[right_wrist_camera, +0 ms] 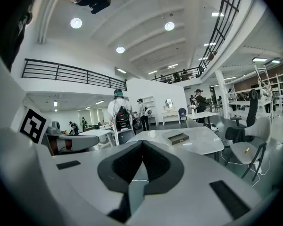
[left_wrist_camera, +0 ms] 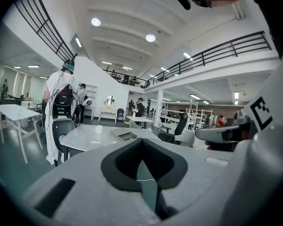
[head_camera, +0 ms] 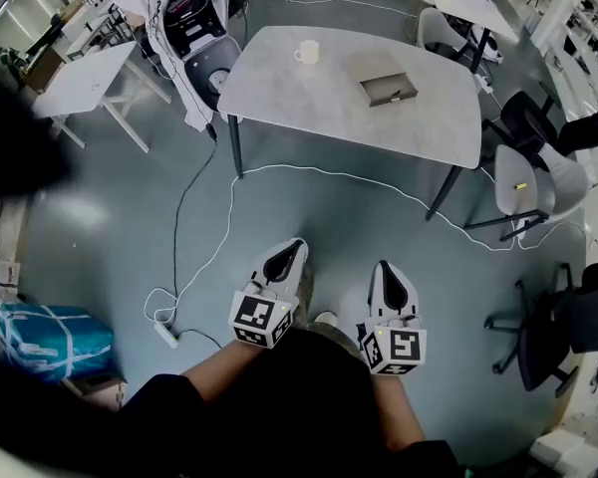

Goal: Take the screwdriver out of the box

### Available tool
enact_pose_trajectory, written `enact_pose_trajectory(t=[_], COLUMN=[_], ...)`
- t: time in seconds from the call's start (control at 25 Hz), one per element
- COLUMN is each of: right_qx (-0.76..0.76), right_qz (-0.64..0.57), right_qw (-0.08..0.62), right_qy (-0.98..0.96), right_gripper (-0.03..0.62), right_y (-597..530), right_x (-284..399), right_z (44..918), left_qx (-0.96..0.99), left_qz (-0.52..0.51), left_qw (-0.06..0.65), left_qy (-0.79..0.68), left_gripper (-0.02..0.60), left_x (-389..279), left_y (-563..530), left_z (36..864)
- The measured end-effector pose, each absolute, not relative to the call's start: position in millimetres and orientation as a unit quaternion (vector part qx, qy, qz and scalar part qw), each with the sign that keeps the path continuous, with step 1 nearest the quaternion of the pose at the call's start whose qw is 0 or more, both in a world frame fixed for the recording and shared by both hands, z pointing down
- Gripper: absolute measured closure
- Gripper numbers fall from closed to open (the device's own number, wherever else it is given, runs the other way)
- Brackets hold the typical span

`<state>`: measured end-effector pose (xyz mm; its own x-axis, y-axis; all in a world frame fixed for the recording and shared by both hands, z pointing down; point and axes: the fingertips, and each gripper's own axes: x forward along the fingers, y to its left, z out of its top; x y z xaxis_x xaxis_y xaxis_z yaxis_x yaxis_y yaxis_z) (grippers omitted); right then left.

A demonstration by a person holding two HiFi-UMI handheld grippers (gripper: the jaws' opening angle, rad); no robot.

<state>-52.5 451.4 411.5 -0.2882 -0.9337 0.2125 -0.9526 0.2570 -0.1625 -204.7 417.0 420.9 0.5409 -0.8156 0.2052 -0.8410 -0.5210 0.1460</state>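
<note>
Approach stage, it seemed — the left gripper (head_camera: 285, 257) and right gripper (head_camera: 387, 272), jaws closed together and empty, hung well short of the bench (head_camera: 279, 98), whose box (head_camera: 365, 90) called for opened jaws.

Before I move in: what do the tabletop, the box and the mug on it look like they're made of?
Tabletop: pale grey, faintly mottled and matte, like stone-look laminate or concrete; I cannot tell which.
Box: dull grey-brown with flat, sharp-edged walls, so probably cardboard or thin wood.
Mug: plain white and smooth, so likely glazed ceramic.
</note>
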Motion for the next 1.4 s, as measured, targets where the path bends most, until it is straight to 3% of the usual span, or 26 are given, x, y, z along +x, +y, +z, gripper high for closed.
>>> enact_pose_trajectory(t=[0.4, 0.8, 1.4], right_qx=[0.614, 0.627, 0.654], right_qz=[0.133, 0.145, 0.149], right_qw=[0.07, 0.124, 0.117], right_qy=[-0.775, -0.755, -0.732], right_gripper=[0.591, 0.591, 0.591], right_y=[381, 223, 58], right_x=[-19, 4, -12], right_z=[423, 440, 423], left_qx=[0.884, 0.895, 0.914], left_qz=[0.045, 0.043, 0.038], left_qw=[0.125, 0.145, 0.152], left_qy=[-0.449, -0.421, -0.373], left_gripper=[0.566, 0.566, 0.566], left_x=[-172, -155, -161], left_y=[319, 166, 4], left_z=[431, 440, 430])
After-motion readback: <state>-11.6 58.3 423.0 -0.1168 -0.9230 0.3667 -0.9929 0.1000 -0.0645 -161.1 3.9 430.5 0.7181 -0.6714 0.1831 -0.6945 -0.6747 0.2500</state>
